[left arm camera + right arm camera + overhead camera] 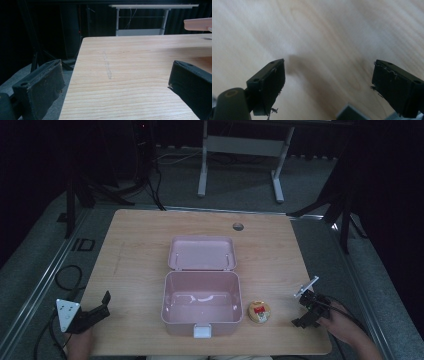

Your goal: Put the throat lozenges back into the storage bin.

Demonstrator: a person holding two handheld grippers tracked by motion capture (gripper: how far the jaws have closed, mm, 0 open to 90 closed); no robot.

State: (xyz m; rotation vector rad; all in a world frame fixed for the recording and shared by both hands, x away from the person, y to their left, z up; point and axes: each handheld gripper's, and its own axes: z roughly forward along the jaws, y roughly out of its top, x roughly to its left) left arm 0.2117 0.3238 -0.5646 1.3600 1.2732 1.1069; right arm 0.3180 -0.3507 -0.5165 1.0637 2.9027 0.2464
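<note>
**Both grippers spread and empty beside the open pink box**

From the high view I see a pale wooden table (135, 250) with a fine lengthwise grain, rounded corners and a small round cable hole (238, 226) near its far edge. At the middle stands a pink plastic lunch-style box (201, 307), rectangular with softly rounded corners and smooth, slightly glossy walls. Its hinged lid (202, 253) lies thrown back flat on the table behind it, inner face up. A small white plastic latch (202, 331) hangs at the near wall. The box's floor looks bare apart from moulded ridges.

Just to the right of the box, near its front corner but apart from it, lies a small round tin (259, 312), flat and disc-shaped, with a golden rim and a red-and-white label on top.

My left gripper (102, 306) sits at the near left edge of the table, well apart from the box, its grey three-cornered plate at the rear. In the left gripper view its jaws, clad in matte black, slightly worn padding, stand wide apart with nothing but bare wood grain between them; a faint scratch runs along the tabletop ahead.

My right gripper (306, 312) is at the near right, held in a hand (340, 322), near the tin and not touching it. In the right gripper view (328, 75) its black padded jaws are likewise spread wide, over blurred wood, pinching nothing.
</note>
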